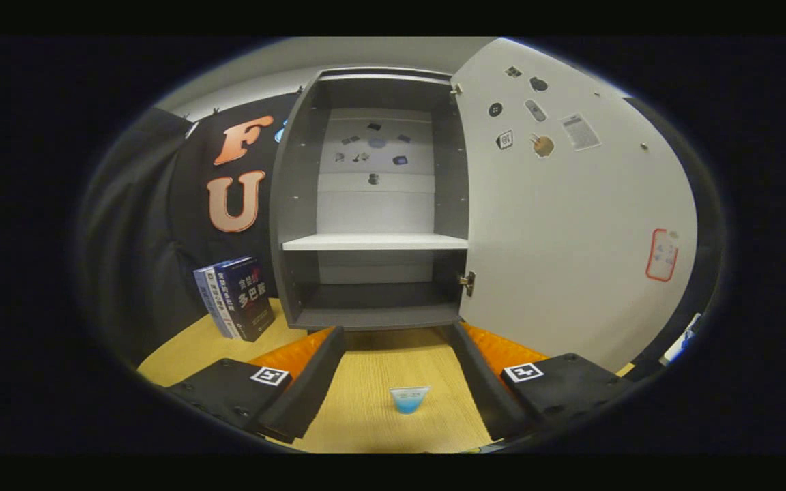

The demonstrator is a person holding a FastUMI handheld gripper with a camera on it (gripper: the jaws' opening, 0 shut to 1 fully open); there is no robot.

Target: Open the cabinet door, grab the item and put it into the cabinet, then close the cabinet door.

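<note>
One grey cabinet [374,204] stands open on a wooden tabletop [188,348], its single white door [570,225] swung wide to the right on two brass hinges, one high and one low. Inside, one white shelf [374,241] splits the cabinet into two compartments, both bare; several small stickers dot the back wall of the upper one. More stickers and one red-edged label sit on the door's inner face. The tool [396,334] hangs just in front of the cabinet with its two black fingers [311,382] spread wide, gripping nothing, the tips level with the cabinet's bottom edge. One small clear cup [409,399] with blue in its base stands upright on the tabletop between the fingers, back from their tips, touching neither. To the left of the cabinet, three books [239,307] stand leaning together near its side wall, against the black cloth behind
</note>
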